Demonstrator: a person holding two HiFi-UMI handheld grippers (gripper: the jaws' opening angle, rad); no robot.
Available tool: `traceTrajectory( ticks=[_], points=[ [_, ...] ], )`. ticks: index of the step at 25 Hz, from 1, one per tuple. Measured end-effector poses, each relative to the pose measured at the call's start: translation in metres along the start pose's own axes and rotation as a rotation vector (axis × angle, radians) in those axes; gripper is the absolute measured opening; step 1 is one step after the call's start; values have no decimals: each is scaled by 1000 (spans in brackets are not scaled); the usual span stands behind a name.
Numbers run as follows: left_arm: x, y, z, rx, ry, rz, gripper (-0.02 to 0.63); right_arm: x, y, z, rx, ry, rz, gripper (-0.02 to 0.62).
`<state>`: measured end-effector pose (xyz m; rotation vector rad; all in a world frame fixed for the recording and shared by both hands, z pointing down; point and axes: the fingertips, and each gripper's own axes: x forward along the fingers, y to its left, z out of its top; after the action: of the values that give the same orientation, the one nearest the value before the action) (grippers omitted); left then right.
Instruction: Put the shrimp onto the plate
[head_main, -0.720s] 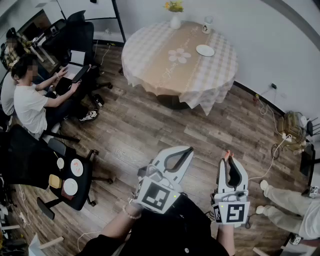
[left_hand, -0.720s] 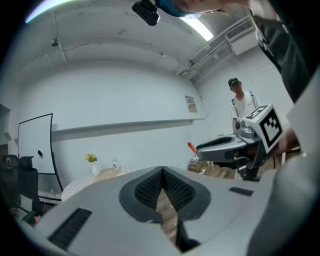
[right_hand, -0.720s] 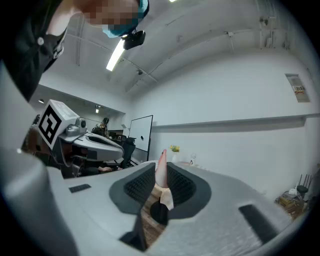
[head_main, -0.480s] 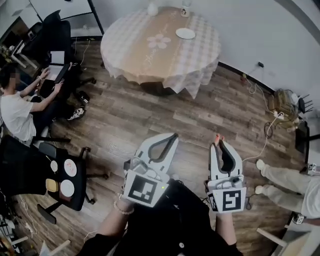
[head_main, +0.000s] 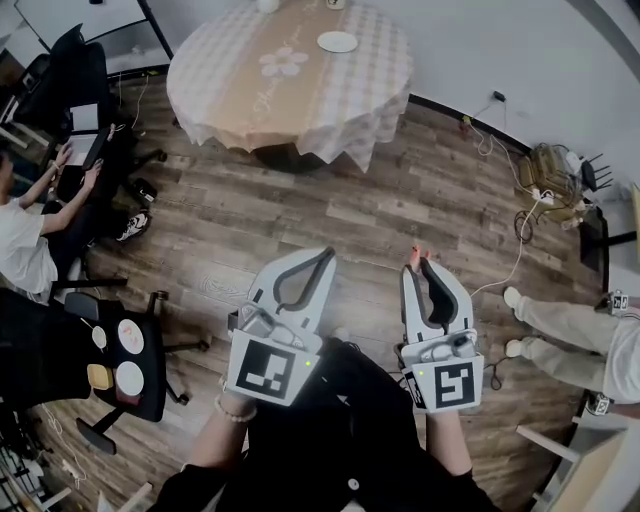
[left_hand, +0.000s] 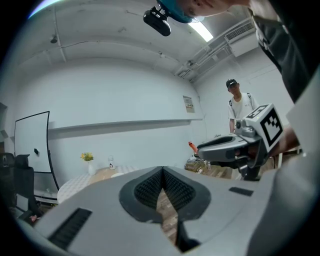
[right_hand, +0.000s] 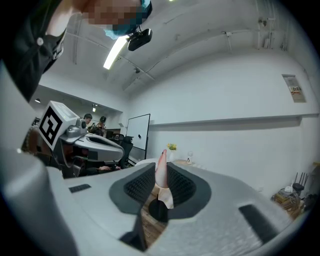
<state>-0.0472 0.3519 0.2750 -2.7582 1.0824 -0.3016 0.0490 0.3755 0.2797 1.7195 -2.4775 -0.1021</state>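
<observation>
At frame bottom, shrimp (right_hand: 161, 167) was held, unplated.
Right tongs (head_main: 417, 264) clamped it; left tongs (head_main: 325, 256) sat together, empty; plate (head_main: 337, 41) lay top-centre.

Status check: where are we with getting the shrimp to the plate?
Done: the pickup; the right tool is shut on the shrimp. In hand: carrying it over the wooden floor, left tool shut and empty. Left: reaching the round table across the room and setting the shrimp on the white plate there.
</observation>
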Motion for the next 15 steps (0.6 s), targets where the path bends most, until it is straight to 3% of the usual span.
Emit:
traceTrajectory(
  ticks=[15],
  points=[
    [0, -16, 7, 5, 16, 65, 0, -16, -21, -4, 24, -7, 35, 58]
  ],
)
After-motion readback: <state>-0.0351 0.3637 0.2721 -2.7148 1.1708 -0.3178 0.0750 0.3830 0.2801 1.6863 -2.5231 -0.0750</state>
